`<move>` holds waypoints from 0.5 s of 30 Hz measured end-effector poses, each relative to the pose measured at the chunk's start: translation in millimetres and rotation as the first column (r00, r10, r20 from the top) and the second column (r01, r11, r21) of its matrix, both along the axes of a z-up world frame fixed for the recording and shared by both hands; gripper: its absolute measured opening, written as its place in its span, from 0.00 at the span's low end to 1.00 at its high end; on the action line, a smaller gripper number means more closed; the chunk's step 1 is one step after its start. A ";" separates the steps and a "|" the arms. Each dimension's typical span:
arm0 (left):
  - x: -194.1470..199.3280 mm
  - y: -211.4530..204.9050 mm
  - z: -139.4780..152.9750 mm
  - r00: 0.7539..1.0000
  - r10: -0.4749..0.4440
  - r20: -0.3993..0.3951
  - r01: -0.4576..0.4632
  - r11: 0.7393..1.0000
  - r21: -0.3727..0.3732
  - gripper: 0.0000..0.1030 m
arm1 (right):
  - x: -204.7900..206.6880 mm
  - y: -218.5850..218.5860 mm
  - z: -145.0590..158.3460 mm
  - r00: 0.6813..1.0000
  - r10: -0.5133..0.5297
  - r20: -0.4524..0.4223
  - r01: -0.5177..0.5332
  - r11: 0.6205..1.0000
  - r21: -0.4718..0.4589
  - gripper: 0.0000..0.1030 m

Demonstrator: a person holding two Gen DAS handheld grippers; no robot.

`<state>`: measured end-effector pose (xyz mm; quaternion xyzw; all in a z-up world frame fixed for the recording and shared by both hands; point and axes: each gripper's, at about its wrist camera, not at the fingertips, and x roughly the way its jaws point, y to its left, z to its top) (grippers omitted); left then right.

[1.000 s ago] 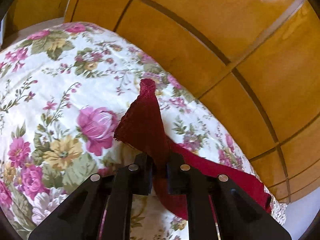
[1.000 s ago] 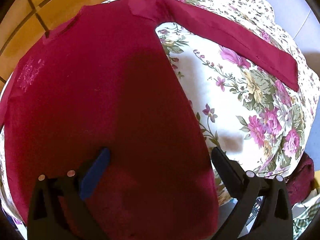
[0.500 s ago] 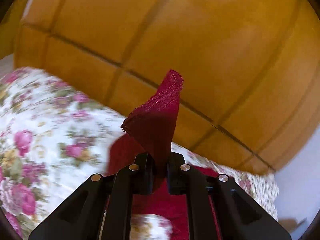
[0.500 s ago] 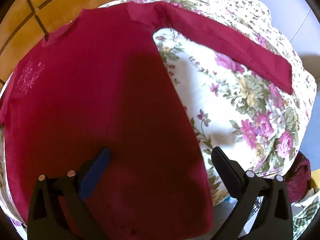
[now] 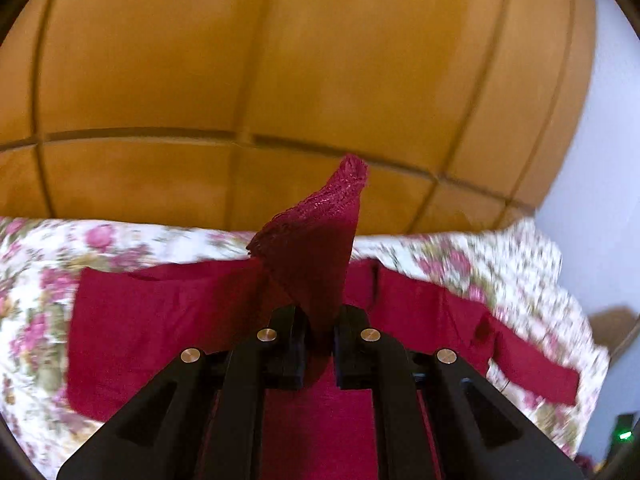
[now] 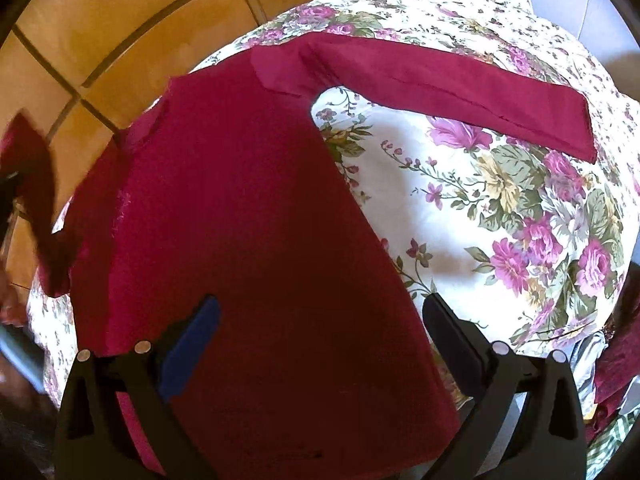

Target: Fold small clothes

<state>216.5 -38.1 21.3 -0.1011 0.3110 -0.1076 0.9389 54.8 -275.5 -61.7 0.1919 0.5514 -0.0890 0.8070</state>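
A dark red long-sleeved top (image 6: 248,220) lies spread on a floral bedspread (image 6: 500,208). One sleeve (image 6: 452,88) stretches flat to the far right. My left gripper (image 5: 320,332) is shut on the cuff of the other sleeve (image 5: 316,252), whose lace-edged end stands up above the fingers, lifted over the garment's body (image 5: 160,320). That lifted sleeve (image 6: 36,200) shows blurred at the left edge of the right wrist view. My right gripper (image 6: 320,312) hovers open above the lower part of the top, nothing between its fingers.
A wooden headboard (image 5: 280,80) with panel grooves rises behind the bed. A pale wall (image 5: 600,160) is at the right. More clothes, dark red and green checked (image 6: 612,420), lie off the bed's right edge.
My left gripper swung the held sleeve up and across, rolling as it went, so it now hangs over the garment's body. My right gripper rose a little and stayed open.
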 end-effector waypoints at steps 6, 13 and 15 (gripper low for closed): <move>15.0 -65.2 -50.9 0.991 -0.122 -0.062 0.125 0.991 0.048 0.30 | 2.4 -5.2 -1.9 1.000 -0.016 0.003 0.016 1.000 -0.009 0.98; -27.0 -42.8 -64.7 0.983 -0.182 -0.025 0.182 0.983 -0.020 0.81 | 21.6 -3.2 -8.1 0.998 -0.013 0.061 0.008 0.997 0.080 0.98; -42.6 -9.2 -71.0 0.994 -0.109 -0.029 0.106 0.991 -0.077 0.81 | 33.2 6.5 -6.6 0.995 0.019 0.100 -0.032 0.991 0.128 0.97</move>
